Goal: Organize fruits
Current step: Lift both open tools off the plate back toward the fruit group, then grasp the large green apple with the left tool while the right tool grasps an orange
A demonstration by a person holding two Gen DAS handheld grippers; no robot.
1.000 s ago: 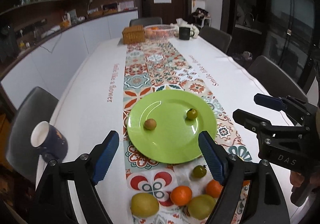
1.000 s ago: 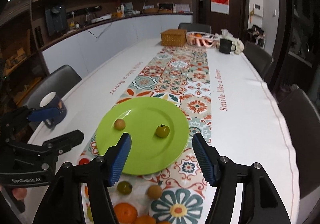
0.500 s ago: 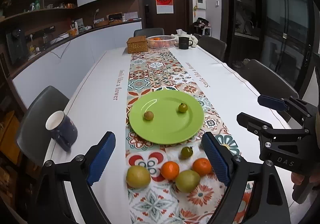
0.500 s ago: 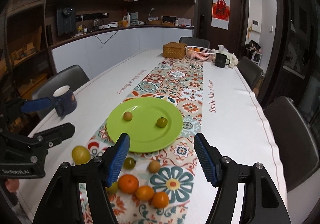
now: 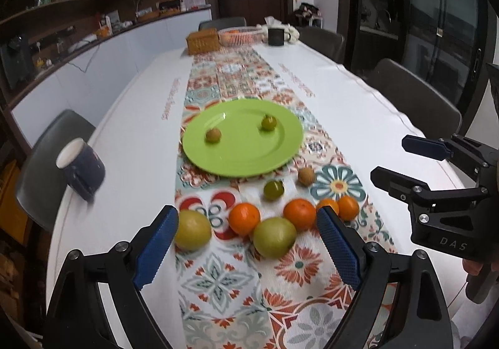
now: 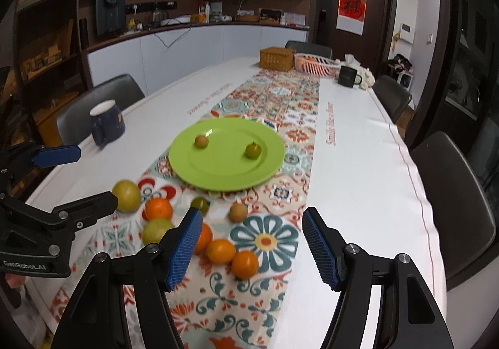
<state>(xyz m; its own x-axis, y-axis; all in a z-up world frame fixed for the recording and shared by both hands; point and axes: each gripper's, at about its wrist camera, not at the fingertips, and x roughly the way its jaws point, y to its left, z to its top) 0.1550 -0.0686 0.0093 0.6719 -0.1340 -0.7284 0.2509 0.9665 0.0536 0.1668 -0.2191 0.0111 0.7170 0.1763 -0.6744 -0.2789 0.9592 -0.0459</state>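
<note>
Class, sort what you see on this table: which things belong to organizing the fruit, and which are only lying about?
Belongs to the job:
green plate
oranges
yellow-green fruits
small green tomato
small brown fruit

Lying about:
blue mug
wicker box
black mug

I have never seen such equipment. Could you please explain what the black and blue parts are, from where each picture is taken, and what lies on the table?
No robot is here. A person holds a hand-held gripper in each hand, each with two blue-padded fingers and a camera looking forward along them.

One picture comes from the left hand-held gripper, the other from the right hand-held gripper. Each also sees the other at its edge.

On the patterned table runner lies a green plate holding two small fruits. In front of it lie oranges, two yellow-green fruits and two small fruits. A dark blue mug stands at the left.

Both grippers are open and hold nothing.
</note>
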